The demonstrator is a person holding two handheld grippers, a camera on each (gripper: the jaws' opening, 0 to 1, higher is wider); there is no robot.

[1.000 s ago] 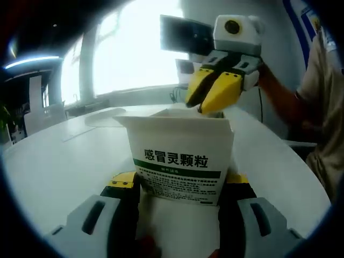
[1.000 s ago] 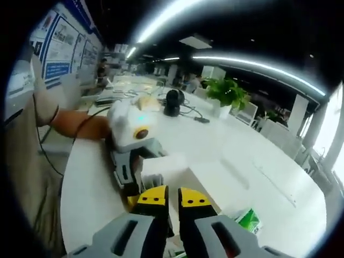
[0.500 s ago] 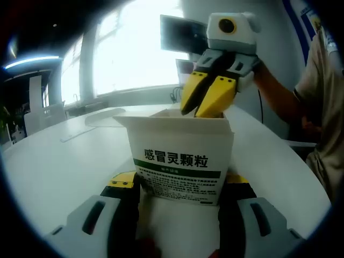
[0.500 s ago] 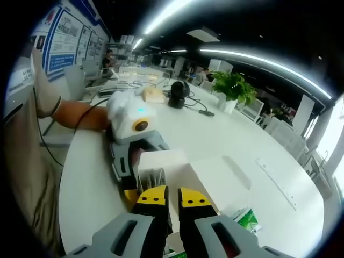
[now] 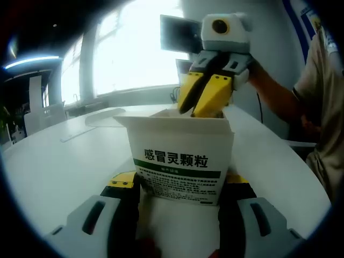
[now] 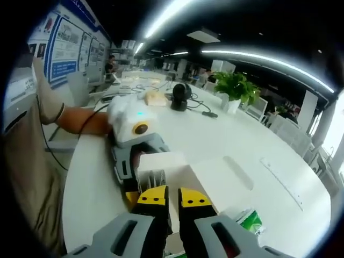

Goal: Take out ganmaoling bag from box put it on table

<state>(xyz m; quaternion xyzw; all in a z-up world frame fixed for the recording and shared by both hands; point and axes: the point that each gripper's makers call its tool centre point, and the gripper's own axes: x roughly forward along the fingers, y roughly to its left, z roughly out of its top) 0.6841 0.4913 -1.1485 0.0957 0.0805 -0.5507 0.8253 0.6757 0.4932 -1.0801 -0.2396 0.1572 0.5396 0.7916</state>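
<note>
The white ganmaoling box (image 5: 180,161), printed with green and black Chinese text, stands upright with its top flaps open. My left gripper (image 5: 180,185) is shut on its lower sides. My right gripper (image 5: 200,97), held by a person's hand, reaches in from the upper right, its yellow jaws tipped down at the box's open top and nearly together. In the right gripper view, my right gripper (image 6: 174,198) hangs over the open box (image 6: 161,167), and nothing shows in the narrow slit between its jaws. The box's contents are hidden. A green sachet (image 6: 248,219) lies on the table.
The white table (image 5: 59,156) stretches wide to the left of the box. A person's arm and shirt (image 5: 317,91) are on the right. Farther along the table (image 6: 226,140) are a black round device (image 6: 181,97), cables and a potted plant (image 6: 236,88).
My right gripper has shifted left over the box's open top. The box and my left gripper have not moved.
</note>
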